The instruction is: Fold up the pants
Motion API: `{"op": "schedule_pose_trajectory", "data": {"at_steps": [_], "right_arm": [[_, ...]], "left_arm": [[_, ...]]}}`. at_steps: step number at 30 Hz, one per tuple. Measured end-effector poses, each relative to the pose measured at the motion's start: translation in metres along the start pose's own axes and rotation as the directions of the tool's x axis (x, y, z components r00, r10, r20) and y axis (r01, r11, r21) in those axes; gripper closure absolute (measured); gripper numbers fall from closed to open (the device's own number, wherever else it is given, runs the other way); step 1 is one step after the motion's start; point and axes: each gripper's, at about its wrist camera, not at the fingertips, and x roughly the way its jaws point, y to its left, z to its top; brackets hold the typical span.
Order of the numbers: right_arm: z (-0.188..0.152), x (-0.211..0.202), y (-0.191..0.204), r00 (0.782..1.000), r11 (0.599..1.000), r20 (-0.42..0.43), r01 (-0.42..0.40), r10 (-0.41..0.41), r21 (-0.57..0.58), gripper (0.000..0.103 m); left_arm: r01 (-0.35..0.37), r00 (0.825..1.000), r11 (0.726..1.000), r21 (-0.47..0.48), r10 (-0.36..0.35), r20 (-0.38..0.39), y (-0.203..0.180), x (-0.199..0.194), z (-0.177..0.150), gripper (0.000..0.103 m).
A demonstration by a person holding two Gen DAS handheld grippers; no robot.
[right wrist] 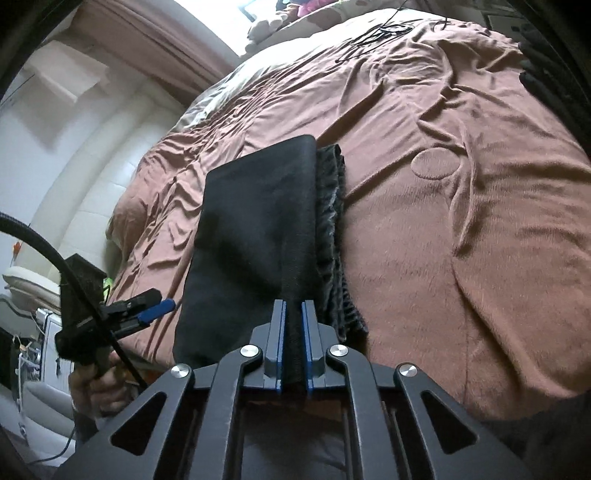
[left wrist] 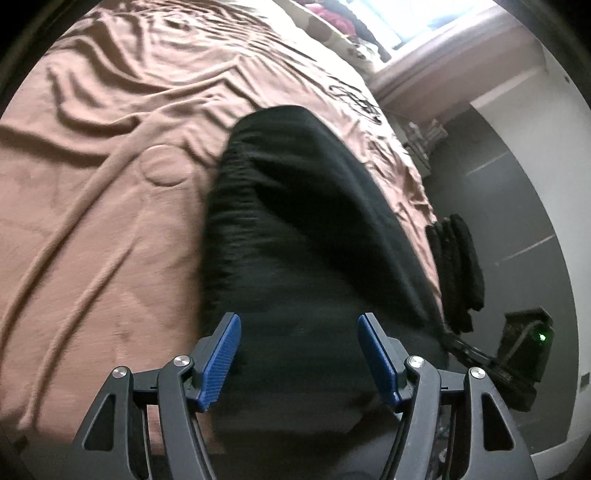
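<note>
Two tongs are working over a bed covered by a wrinkled brown blanket. The right tongs are pressing their blue pads together on a fold of the black pants, pinching the fabric at the near edge of the bundle. From that pinch the pants are stretching straight ahead as a folded, roughly rectangular stack lying on the blanket. A ribbed, gathered band of the pants is peeking out along the stack's side, just to the right of the right tongs.

The left tongs are standing spread wide, with their blue pads well apart and nothing caught between them. They are hovering at the near end of the pants, with the dark fabric filling the gap between the pads and running away ahead of them; this view is blurred. In the right wrist view the left tongs are showing to the left of the right tongs, beside the stack's left edge, with a hand gripping the handle below and a black cable arching over them.

A circular impression is marking the blanket ahead and to the right of the right tongs. Thin dark cords are lying on the far part of the bed.
</note>
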Motion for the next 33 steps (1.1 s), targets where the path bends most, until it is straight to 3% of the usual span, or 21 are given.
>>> {"op": "schedule_pose_trajectory", "data": {"at_steps": [6,8,13,16,17,33], "right_arm": [[-0.018,-0.009,-0.003,1.000,1.000,-0.013,-0.014,0.014,0.018,0.099],[-0.019,-0.006,-0.005,1.000,1.000,-0.022,0.017,-0.017,0.003,0.099],[-0.007,-0.007,-0.005,1.000,1.000,-0.016,-0.014,0.014,0.001,0.092],[0.011,-0.003,-0.003,1.000,1.000,0.002,-0.025,0.025,-0.018,0.073],[0.016,-0.001,-0.004,1.000,1.000,0.011,-0.019,0.019,-0.019,0.072],[0.097,0.088,-0.017,0.999,0.999,-0.021,-0.033,0.034,0.021,0.072]], "left_arm": [[-0.031,0.999,0.999,-0.019,0.031,-0.014,0.024,0.004,-0.007,0.036],[-0.038,0.999,0.999,-0.023,0.038,-0.024,0.030,0.007,-0.008,0.036],[-0.024,0.999,0.999,-0.025,0.024,-0.022,0.033,0.010,-0.004,0.036],[-0.013,1.000,1.000,-0.021,0.013,-0.014,0.031,0.011,0.001,0.036],[-0.010,1.000,1.000,-0.020,0.010,-0.013,0.031,0.012,0.002,0.036],[0.048,0.999,0.997,-0.056,-0.047,0.008,0.044,0.026,0.030,0.036]]}}
